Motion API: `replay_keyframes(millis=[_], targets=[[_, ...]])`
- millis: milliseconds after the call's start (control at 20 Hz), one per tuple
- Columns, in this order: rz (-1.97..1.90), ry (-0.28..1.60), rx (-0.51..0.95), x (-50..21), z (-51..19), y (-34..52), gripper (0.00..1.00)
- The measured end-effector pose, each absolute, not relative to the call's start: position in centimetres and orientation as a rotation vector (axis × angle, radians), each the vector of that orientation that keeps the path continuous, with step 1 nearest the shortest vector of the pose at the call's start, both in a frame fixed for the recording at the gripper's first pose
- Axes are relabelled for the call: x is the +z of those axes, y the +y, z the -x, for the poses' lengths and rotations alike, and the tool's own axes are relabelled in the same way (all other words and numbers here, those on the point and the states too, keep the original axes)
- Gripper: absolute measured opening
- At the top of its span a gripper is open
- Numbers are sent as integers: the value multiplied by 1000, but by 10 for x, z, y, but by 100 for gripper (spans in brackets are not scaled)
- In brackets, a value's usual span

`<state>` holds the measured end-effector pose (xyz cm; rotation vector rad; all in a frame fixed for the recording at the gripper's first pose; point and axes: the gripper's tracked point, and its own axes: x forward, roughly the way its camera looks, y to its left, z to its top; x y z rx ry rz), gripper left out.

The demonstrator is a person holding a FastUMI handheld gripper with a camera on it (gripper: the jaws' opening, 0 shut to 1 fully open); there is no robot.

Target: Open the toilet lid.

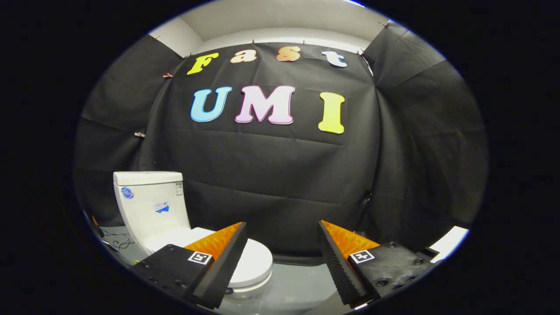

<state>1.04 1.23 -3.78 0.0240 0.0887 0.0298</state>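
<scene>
Lid [256, 262]: down flat on the bowl, closed; its front edge curves out just past the left finger, which hides much of it; nothing touches it yet.
Toilet [151, 208]: white, tank upright at the back against the black cloth wall; it sits ahead and off to the left of the fingers, not between them.
Gripper [282, 262]: fingers spread wide, holding nothing; the gap between them looks onto bare floor [297, 280] and cloth, not the lid.
Risk – aim: the lid lies to the left of the gap; a straight push forward would likely pass beside the bowl and miss the rim.
Risk – grip: the lid edge looks thin, smooth and rounded – a finger hooking under it could slip off; a lid let go half raised would probably drop back.
Risk – overswing: lifted hard, the lid may knock the tank.
Cables [114, 239]: loose on the floor left of the toilet; well clear of the fingers.
</scene>
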Motion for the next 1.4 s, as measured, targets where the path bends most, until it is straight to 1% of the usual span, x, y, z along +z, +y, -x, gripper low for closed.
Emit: replay_keyframes(millis=[350, 500, 600, 750, 900, 1100, 1250, 1300, 1350, 1400], targets=[[-8, 252, 125, -97, -8, 43, 97], [-61, 385, 165, -138, -3, 56, 97], [-89, 476, 169, -165, 1, 59, 97], [-102, 537, 167, -178, 5, 60, 97], [-140, 573, 168, -186, 7, 62, 92], [-193, 628, 145, -205, 11, 57, 92], [-257, 696, 159, -220, 20, 63, 94], [-267, 719, 165, -225, 22, 66, 86], [-272, 735, 176, -227, 29, 68, 84], [-268, 743, 175, -232, 31, 69, 86]])
